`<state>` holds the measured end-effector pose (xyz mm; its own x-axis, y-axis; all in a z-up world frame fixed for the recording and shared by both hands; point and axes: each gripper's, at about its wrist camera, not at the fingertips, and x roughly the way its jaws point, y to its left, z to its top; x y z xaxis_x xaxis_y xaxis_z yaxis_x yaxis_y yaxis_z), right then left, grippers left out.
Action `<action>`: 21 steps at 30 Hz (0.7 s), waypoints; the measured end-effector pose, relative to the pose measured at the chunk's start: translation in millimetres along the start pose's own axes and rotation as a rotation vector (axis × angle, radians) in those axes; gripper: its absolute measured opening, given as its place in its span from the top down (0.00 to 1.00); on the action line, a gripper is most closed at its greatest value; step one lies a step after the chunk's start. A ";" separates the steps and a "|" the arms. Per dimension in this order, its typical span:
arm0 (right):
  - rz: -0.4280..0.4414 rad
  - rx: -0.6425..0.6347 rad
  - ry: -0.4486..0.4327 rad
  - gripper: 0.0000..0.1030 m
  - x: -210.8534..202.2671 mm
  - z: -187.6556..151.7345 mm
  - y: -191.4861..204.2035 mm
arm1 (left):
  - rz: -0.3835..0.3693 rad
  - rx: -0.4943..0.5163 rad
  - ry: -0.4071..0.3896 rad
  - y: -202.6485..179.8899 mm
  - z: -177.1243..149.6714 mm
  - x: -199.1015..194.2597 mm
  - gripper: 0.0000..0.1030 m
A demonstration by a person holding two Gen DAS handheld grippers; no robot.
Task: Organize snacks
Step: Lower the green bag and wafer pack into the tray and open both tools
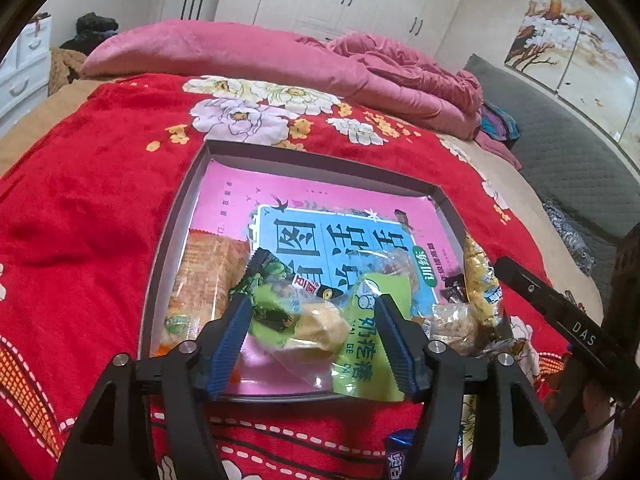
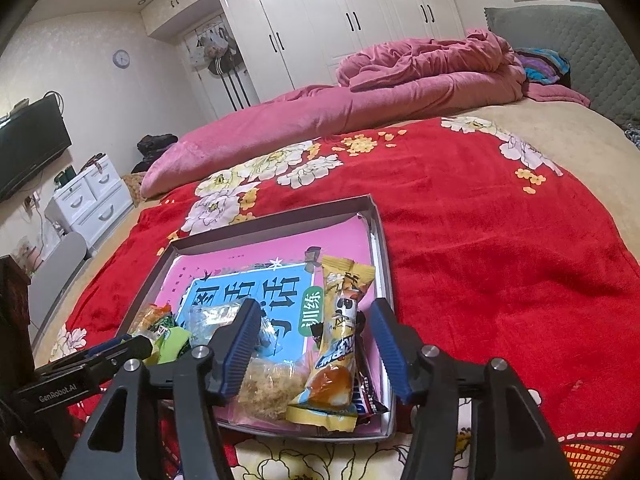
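L gripper (image 1: 312, 322) jaws spread wide, nothing gripped, over green snack pack (image 1: 370, 344) in grey tray (image 1: 160, 248). R gripper (image 2: 312, 344) likewise released, above yellow snack pack (image 2: 340, 344) w/ pink book (image 2: 256, 256) underneath.

Plush cloth blanket (image 2: 460, 240); glossy plastic snack wrappers (image 2: 340, 320).

I see the grey tray (image 1: 176, 216) flat on the red blanket, with snack packets (image 2: 336, 344) heaped at its near end over a pink book (image 1: 248, 188)
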<state>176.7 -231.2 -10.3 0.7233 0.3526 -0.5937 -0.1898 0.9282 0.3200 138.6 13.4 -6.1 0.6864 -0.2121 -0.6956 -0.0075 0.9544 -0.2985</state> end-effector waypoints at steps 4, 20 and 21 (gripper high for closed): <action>-0.002 -0.004 -0.004 0.43 -2.8 -0.1 0.8 | -0.004 -0.002 -0.022 0.8 1.5 -5.4 0.30; -0.001 -0.027 -0.023 0.35 -12.6 -1.3 4.9 | 0.010 0.014 -0.048 1.8 -0.4 -16.8 0.26; -0.001 -0.029 -0.024 0.35 -13.2 -1.6 5.6 | 0.012 0.014 -0.049 2.2 -0.5 -17.2 0.26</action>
<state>165.1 -230.5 -1.9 0.7391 0.3488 -0.5763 -0.2079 0.9318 0.2974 126.4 19.0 4.9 0.7208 -0.1908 -0.6663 -0.0057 0.9597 -0.2810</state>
